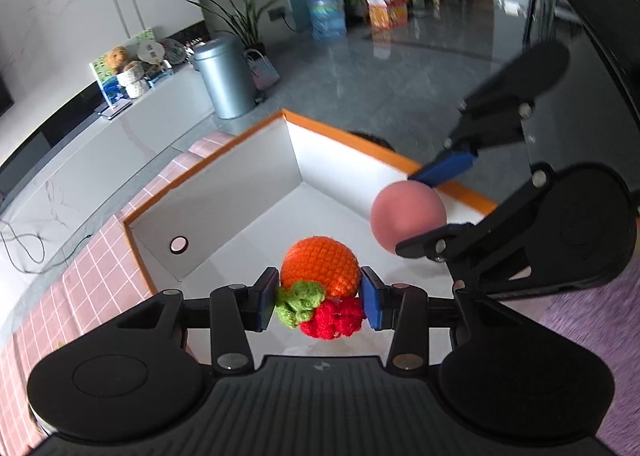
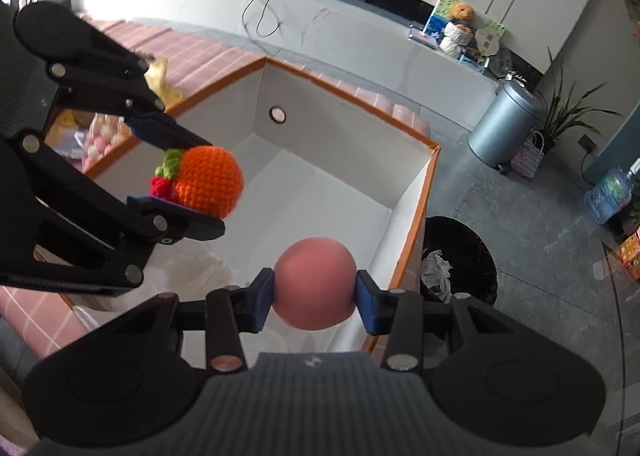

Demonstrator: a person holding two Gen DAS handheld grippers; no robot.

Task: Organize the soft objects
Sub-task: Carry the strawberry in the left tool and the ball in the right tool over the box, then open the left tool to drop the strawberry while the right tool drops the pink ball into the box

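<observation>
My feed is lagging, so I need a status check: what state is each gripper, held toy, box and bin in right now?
Left gripper: shut on the toy, over the box.
Orange crocheted fruit toy with green leaf and red tuft: held, off the box floor.
Right gripper: shut on the ball.
Pink smooth ball: held over the box.
White orange-rimmed cardboard box: open-topped, floor bare where visible.
Grey metal lidded bin: lid closed.

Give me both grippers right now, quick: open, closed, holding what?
Left gripper: closed on the crocheted orange toy, above the open box.
Right gripper: closed on the pink ball, over the same box.
</observation>
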